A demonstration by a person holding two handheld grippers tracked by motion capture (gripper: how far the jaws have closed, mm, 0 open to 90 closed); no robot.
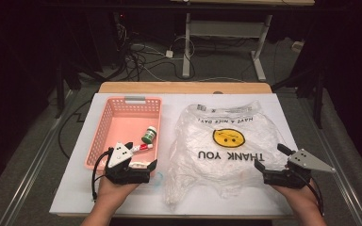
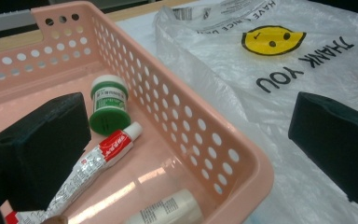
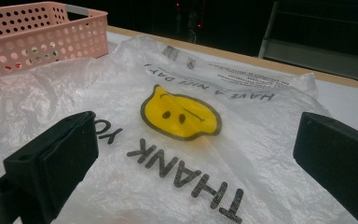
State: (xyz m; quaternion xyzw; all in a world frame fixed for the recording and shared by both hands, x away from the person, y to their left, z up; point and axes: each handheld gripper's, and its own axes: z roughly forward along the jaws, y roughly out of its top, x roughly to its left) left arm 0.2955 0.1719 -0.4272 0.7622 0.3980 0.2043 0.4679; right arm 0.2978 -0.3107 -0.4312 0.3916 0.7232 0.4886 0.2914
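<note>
Both grippers are hovering at the near edge of the table [image 1: 273, 101], jaws spread wide, nothing between them. The left gripper [image 1: 143, 165] is hanging over the near right corner of the pink basket [image 1: 101, 129], w/ one jaw inside the rim and the other out over the plastic bag [image 1: 226, 150]; the right gripper [image 1: 272, 157] is sitting at the bag's near right edge, jaws straddling the film but not pinching it. Judging by this, the step in hand is probably a pick from the basket, bag likely being the destination. The nearest item is the red-and-white tube [image 2: 91, 168], lying flat on the basket floor just beside the left jaw. In the left gripper view its long axis is running diagonally, white cap pointing up-right toward the green jar [image 2: 107, 103], crimped end toward the camera. To be doing this well, the left gripper should be dropping in w/ jaws set across the tube, not along it, closing on the mid-body so it isn't tipping, and keeping clear of the basket wall. The jar is lying tilted w/ its green base toward the camera, white lid away, touching or nearly touching the tube's cap, can't tell which. A white bottle [image 2: 168, 210] is lying at the near wall. The right gripper would prob. need to be catching the bag's mouth, though where that opening is isn't clear.
</note>
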